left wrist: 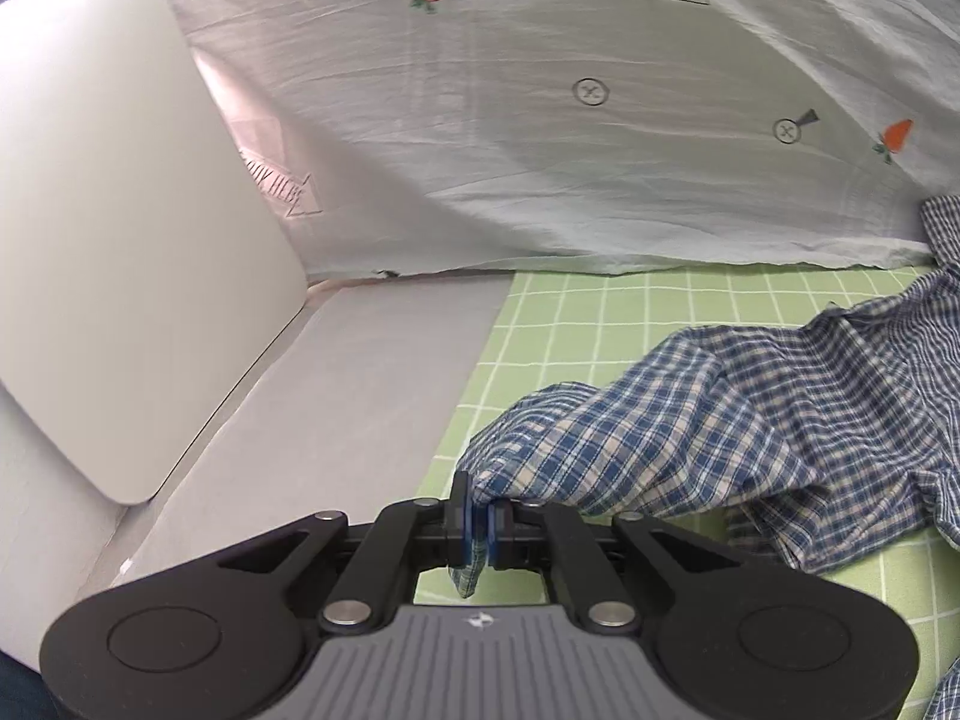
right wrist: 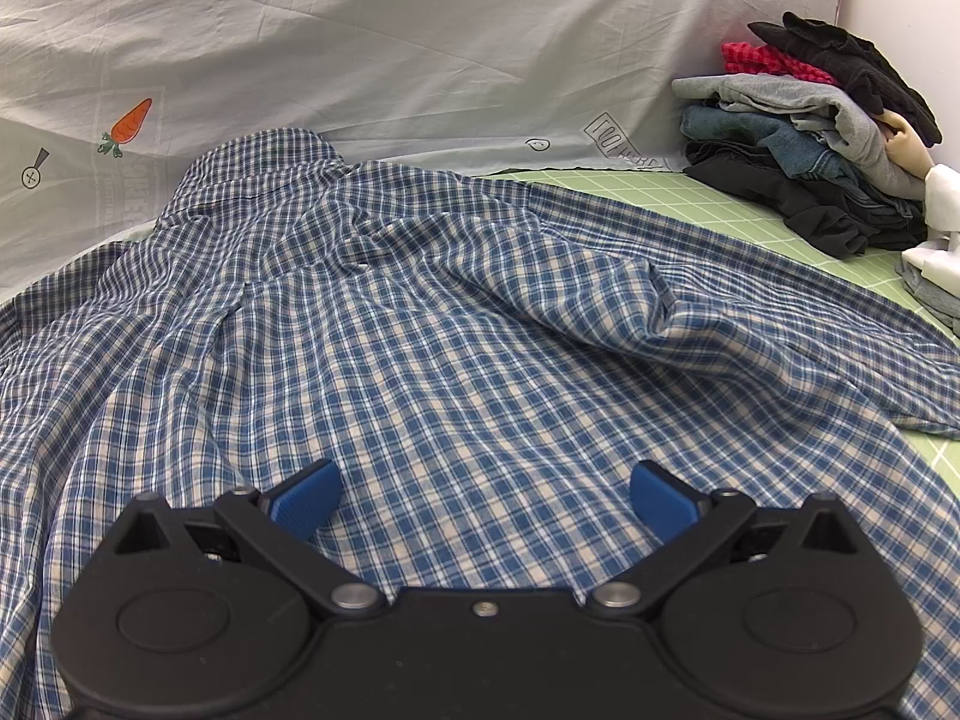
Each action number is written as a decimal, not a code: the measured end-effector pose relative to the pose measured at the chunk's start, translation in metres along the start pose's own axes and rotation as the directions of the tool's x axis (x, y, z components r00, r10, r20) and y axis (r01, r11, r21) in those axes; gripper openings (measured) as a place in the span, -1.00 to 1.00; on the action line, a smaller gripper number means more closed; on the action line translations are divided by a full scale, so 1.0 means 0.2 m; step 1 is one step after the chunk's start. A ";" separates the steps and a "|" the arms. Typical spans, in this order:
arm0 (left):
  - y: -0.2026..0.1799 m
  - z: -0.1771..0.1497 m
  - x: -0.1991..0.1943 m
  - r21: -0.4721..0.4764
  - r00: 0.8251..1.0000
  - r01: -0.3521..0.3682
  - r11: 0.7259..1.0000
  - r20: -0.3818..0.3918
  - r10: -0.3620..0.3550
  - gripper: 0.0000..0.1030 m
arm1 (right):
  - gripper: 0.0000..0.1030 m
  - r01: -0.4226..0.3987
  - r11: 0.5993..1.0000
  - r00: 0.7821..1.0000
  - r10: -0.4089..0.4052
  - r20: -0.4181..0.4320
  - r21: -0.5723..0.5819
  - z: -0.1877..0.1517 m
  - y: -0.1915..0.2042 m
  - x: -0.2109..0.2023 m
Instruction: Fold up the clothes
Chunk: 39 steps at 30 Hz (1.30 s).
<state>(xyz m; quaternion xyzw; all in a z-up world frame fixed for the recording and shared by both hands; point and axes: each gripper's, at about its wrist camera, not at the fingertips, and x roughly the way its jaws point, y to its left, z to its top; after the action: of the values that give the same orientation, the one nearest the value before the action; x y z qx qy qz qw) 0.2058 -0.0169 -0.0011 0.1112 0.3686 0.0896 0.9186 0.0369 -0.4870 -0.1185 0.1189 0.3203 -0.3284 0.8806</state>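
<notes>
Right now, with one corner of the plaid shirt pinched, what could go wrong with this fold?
The left gripper pinches only a small tip of the plaid shirt, so it may slip out. The right gripper hangs open over the wrinkled body, holding nothing down, so the whole shirt could drag across the green mat.

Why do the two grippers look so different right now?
The left gripper is shut on a corner of the checked shirt; the right gripper is wide open with nothing between its pads. The left one lifts its bit of shirt off the green mat, while the right one just hovers over the shirt's flat middle. Both have blue pads on black arms.
</notes>
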 end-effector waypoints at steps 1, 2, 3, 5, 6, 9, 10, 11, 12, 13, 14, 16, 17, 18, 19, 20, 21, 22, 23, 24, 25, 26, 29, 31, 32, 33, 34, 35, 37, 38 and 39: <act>0.07 0.01 -0.01 -0.045 1.000 -0.017 0.999 -0.016 0.016 -0.86 | 1.00 0.000 1.000 1.000 0.000 0.000 0.000 0.00 0.00 0.00; 0.13 0.02 -0.03 -0.089 0.999 -0.034 0.995 -0.024 0.032 -0.83 | 1.00 0.000 1.000 1.000 0.000 0.000 0.000 0.00 0.00 0.00; 0.20 0.03 -0.04 -0.129 0.998 -0.053 0.990 -0.031 0.049 -0.83 | 1.00 0.001 1.000 1.000 -0.001 0.000 0.001 0.00 0.00 0.00; 0.30 0.05 -0.06 -0.179 0.997 -0.081 0.980 -0.025 0.078 -0.78 | 1.00 0.000 1.000 1.000 0.000 0.000 0.001 0.00 0.00 0.00; 0.33 0.06 -0.06 -0.187 0.996 -0.089 0.978 -0.013 0.088 -0.76 | 1.00 0.000 1.000 1.000 0.000 0.000 0.000 0.00 0.00 0.00; 0.37 0.10 -0.05 -0.176 0.992 -0.117 0.977 0.016 0.122 -0.60 | 1.00 -0.001 1.000 1.000 0.001 0.000 -0.001 0.00 -0.01 0.00; 0.37 0.12 -0.04 -0.158 0.991 -0.129 0.979 0.023 0.134 -0.53 | 1.00 -0.002 1.000 1.000 0.002 0.000 -0.002 0.00 -0.01 0.00; 0.36 0.14 -0.03 -0.141 0.989 -0.140 0.980 0.030 0.146 -0.33 | 1.00 -0.002 1.000 1.000 0.002 0.000 -0.002 0.00 -0.01 0.00; 0.35 0.15 -0.02 -0.123 0.987 -0.152 0.981 0.038 0.157 -0.22 | 1.00 -0.002 1.000 1.000 0.002 0.000 -0.002 0.00 -0.01 0.00; 0.34 0.17 -0.01 -0.106 0.985 -0.163 0.981 0.045 0.169 -0.05 | 1.00 -0.002 1.000 1.000 0.002 0.000 -0.002 0.00 -0.01 0.00; 0.33 0.19 0.01 -0.091 0.984 -0.165 0.982 0.053 0.170 0.10 | 1.00 -0.001 1.000 1.000 0.001 0.001 -0.002 0.00 -0.01 0.00; 0.28 0.23 0.09 -0.068 0.992 -0.113 0.991 0.054 0.116 0.19 | 1.00 0.001 1.000 1.000 -0.001 0.001 -0.002 0.00 -0.01 0.00; 0.26 0.24 0.13 -0.055 0.995 -0.087 0.995 0.045 0.090 0.19 | 1.00 0.001 1.000 1.000 -0.001 0.001 -0.001 0.00 -0.01 0.00; 0.22 0.25 0.17 -0.036 0.997 -0.073 0.997 0.037 0.074 0.19 | 1.00 0.002 1.000 1.000 -0.002 0.001 -0.001 0.00 -0.01 0.00; 0.18 0.26 0.20 -0.007 0.997 -0.076 0.997 0.028 0.077 0.19 | 1.00 0.002 1.000 1.000 -0.002 0.001 -0.001 0.00 -0.01 0.00; 0.14 0.26 0.22 0.021 0.997 -0.078 0.997 0.025 0.078 0.19 | 1.00 0.003 1.000 1.000 -0.003 0.001 0.000 0.00 -0.01 0.00; 0.11 0.25 0.24 0.038 0.997 -0.074 0.997 0.029 0.073 0.19 | 1.00 0.004 1.000 1.000 -0.004 0.001 0.000 0.00 -0.01 0.00; 0.09 0.24 0.24 0.032 0.998 -0.063 0.998 0.025 0.062 0.19 | 1.00 0.004 1.000 1.000 -0.004 0.001 0.001 0.00 -0.01 0.00; 0.09 0.23 0.25 0.012 0.999 -0.050 0.999 0.014 0.050 0.19 | 1.00 0.005 1.000 1.000 -0.005 0.001 0.001 0.00 -0.01 0.00; 0.10 0.21 0.25 -0.018 0.999 -0.039 0.999 0.000 0.039 0.19 | 1.00 0.007 1.000 1.000 -0.007 0.001 0.002 0.00 -0.01 0.00; 0.12 0.19 0.26 -0.058 0.999 -0.033 0.998 -0.014 0.032 0.19 | 1.00 0.009 1.000 1.000 -0.009 0.001 0.004 0.00 0.00 0.00; 0.15 0.16 0.25 -0.093 0.999 -0.036 0.995 -0.023 0.034 0.19 | 1.00 0.011 1.000 1.000 -0.011 0.001 0.005 -0.01 0.00 0.00; 0.25 0.07 0.25 -0.201 0.997 -0.070 0.977 -0.058 0.059 0.19 | 1.00 0.014 1.000 1.000 -0.014 0.001 0.008 0.00 0.00 0.00; 0.33 0.02 0.28 -0.266 0.993 -0.089 0.960 -0.098 0.065 0.19 | 1.00 0.017 1.000 1.000 -0.017 0.001 0.010 0.00 0.00 0.00; 0.37 0.00 0.31 -0.294 0.992 -0.085 0.952 -0.114 0.054 0.19 | 1.00 0.018 1.000 1.000 -0.018 0.001 0.011 0.00 0.00 0.00; 0.40 -0.02 0.34 -0.327 0.992 -0.073 0.942 -0.126 0.033 0.19 | 1.00 0.019 1.000 1.000 -0.019 0.001 0.012 0.00 0.00 0.01; 0.43 -0.04 0.38 -0.363 0.992 -0.043 0.931 -0.130 -0.005 0.21 | 1.00 0.021 1.000 1.000 -0.021 0.001 0.012 0.00 0.00 0.01; 0.45 -0.05 0.41 -0.393 0.991 -0.013 0.919 -0.130 -0.042 0.25 | 1.00 0.021 1.000 1.000 -0.021 0.001 0.013 0.00 0.00 0.01; 0.47 -0.06 0.46 -0.442 0.989 0.008 0.897 -0.128 -0.071 0.36 | 1.00 0.022 1.000 1.000 -0.022 0.001 0.014 0.00 0.00 0.01; 0.47 -0.06 0.48 -0.454 0.989 0.004 0.891 -0.132 -0.072 0.41 | 1.00 0.022 1.000 1.000 -0.022 0.001 0.014 0.00 0.00 0.01; 0.47 -0.06 0.50 -0.450 0.988 -0.009 0.893 -0.143 -0.062 0.42 | 1.00 0.023 1.000 1.000 -0.023 0.001 0.015 -0.01 0.00 0.01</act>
<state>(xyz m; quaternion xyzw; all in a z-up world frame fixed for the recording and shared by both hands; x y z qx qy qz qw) 0.2618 0.0987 -0.0496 -0.1161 0.4090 0.1678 0.8894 0.0375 -0.4874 -0.1204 0.1216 0.3187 -0.3410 0.8760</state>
